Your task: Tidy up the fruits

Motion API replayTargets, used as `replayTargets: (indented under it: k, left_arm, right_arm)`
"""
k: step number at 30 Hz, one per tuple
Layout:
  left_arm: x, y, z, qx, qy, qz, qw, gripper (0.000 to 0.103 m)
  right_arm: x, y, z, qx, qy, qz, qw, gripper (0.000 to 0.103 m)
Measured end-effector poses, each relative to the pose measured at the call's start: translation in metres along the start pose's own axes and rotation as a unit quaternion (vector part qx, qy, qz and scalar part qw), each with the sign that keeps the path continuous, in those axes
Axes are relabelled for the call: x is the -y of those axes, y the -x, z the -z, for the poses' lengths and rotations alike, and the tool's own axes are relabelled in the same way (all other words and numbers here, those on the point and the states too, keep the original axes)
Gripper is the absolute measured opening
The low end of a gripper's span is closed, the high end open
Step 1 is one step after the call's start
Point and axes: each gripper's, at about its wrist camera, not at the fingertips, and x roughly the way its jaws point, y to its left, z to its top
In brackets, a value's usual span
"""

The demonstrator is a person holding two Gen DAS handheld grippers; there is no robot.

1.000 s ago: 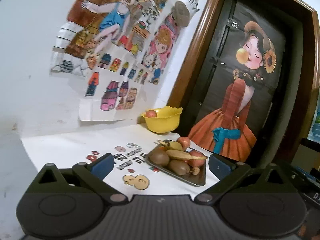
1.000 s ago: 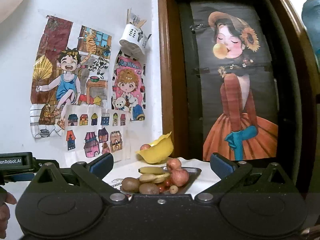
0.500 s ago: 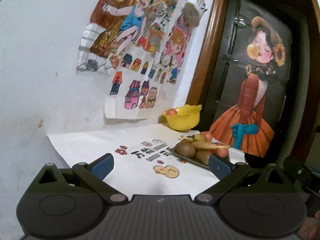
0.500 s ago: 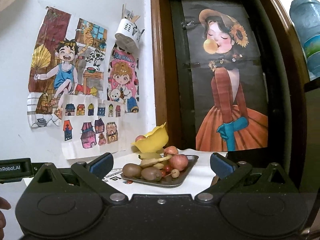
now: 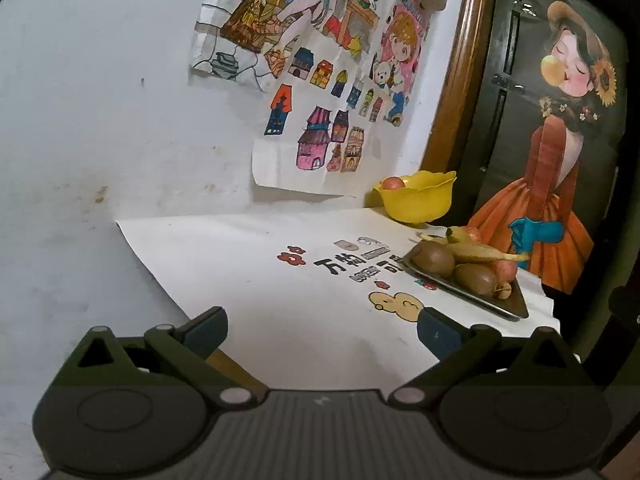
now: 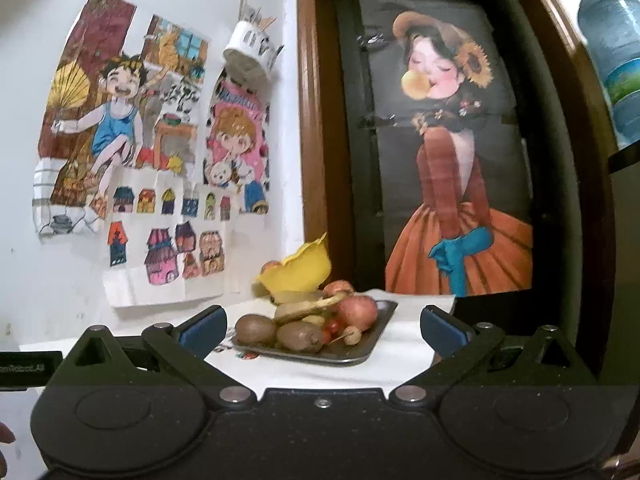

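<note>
Clearly the wide-open, empty right gripper (image 6: 322,330) is nearer, the grey metal fruit tray (image 6: 360,350) at twelve o'clock; the likewise spread, empty left gripper (image 5: 320,330) sees it at two.

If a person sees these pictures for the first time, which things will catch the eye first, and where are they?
Probably the metal tray heaped with kiwis, apples and a banana, near the table's right edge. Behind it, near the wall corner, stands a yellow bowl holding one apple. The big poster of a girl in an orange dress on the dark door also draws attention, as do the open, empty jaws of both grippers low in each view.
</note>
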Motion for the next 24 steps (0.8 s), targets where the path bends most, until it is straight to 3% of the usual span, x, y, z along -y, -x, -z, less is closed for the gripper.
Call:
replayTargets:
  k: [11, 24]
  left_arm:
    - [0.012, 0.007, 0.004, 0.002, -0.023, -0.012, 0.9997, 0.102]
    - [0.014, 0.009, 0.005, 0.003, -0.030, -0.019, 0.9994, 0.102]
  right_arm:
    - [-0.001, -0.010, 0.006, -0.034, -0.002, -0.028, 0.999, 0.102]
    - [-0.005, -0.015, 0.017, -0.050, 0.001, 0.000, 0.999, 0.102]
